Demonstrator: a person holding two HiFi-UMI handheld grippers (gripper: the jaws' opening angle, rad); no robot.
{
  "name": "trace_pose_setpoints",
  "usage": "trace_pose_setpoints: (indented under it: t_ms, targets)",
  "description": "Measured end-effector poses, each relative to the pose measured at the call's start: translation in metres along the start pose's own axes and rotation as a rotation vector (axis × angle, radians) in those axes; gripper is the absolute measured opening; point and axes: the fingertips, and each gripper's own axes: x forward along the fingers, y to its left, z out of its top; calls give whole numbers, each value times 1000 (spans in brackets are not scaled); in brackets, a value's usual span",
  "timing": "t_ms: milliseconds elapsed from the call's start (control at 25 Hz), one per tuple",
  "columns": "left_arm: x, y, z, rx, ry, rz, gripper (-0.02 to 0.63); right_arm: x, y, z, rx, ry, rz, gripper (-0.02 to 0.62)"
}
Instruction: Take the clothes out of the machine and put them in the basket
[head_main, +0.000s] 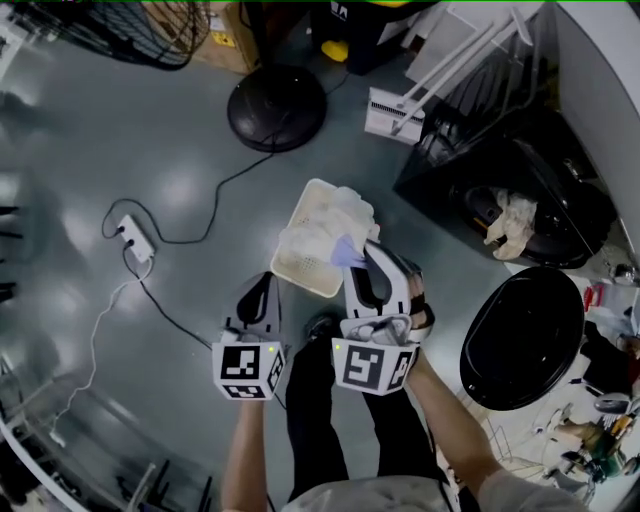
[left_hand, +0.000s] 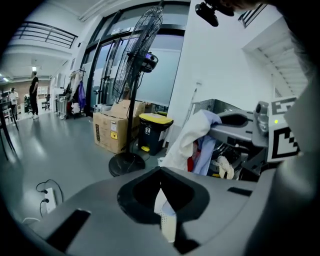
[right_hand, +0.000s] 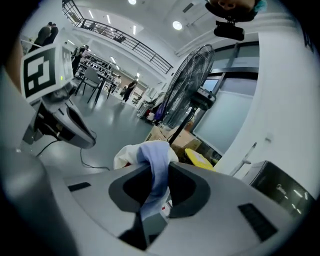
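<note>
Right tongs on clothes, lengthwise down

clothes: white-blue bundle above basket | basket: cream, on floor | machine: open

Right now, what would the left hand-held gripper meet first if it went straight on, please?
Probably the white basket: the left hand-held gripper points toward its near edge, and its own view shows the perforated wall straight ahead. Depth is unclear.
</note>
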Motion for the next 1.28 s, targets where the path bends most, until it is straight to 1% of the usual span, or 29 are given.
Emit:
trace_pose_setpoints:
  t_ms: [200, 600, 760, 880, 1040, 1280]
  targets:
    - [11, 16, -14, 6, 18, 9, 18, 31, 35, -49, 0, 85, 40, 87]
    - [55, 24, -60, -2, 44, -2, 18, 90, 108, -166, -35, 222, 159, 87]
    - [70, 28, -81, -3, 57, -8, 18, 120, 137, -216, -41, 275, 194, 89]
    - [80, 37, -94, 10, 69, -3, 18, 142, 165, -247, -53, 311, 249, 91]
    - [96, 39, -106, -3, 64, 7, 18, 165, 193, -292, -57, 371, 313, 92]
    - [107, 52, -138, 12, 71, 30, 18, 195, 253, -362, -159, 471, 428, 95]
